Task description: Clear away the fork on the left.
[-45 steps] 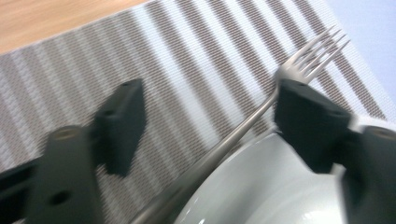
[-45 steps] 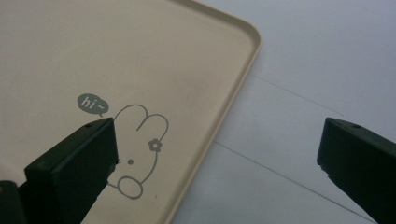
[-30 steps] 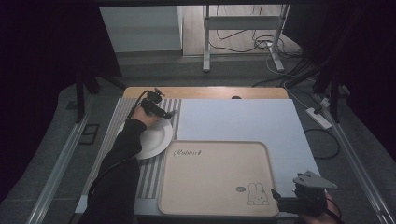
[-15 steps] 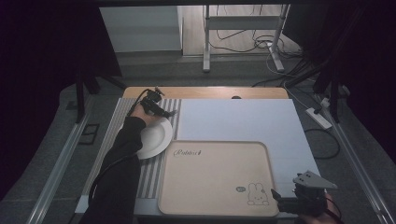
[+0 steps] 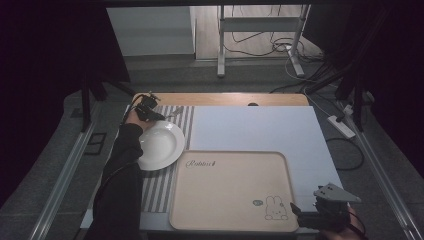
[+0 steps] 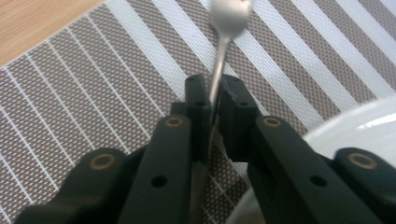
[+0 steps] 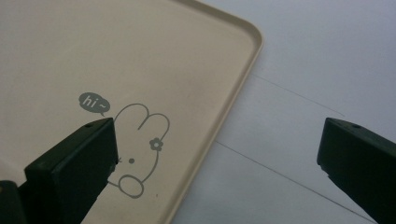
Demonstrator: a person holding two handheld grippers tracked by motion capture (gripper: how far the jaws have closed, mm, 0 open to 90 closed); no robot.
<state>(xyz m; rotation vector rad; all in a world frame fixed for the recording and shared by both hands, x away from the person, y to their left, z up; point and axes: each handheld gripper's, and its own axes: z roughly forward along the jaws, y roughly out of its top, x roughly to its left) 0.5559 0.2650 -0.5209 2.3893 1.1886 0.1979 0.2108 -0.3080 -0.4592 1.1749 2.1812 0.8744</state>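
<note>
The fork was clamped by its handle between the jaws of the left gripper, its blurred head sticking out past the jaw tips over the striped placemat. In the high view the left gripper sat just beyond the far rim of the white plate, above the placemat, with the person's dark sleeve running across the plate's near-left side. The plate's rim curved in beside the jaws in the left gripper view; whether the fork touched the placemat could not be told.

The beige tray lay just right of the plate, on the pale sheet covering the counter. The right gripper hovered at the corner of the tray farthest from the plate, jaws spread wide and holding nothing. In its own view the right gripper straddled the tray's edge, one jaw over the printed rabbit, the other over the pale sheet.
</note>
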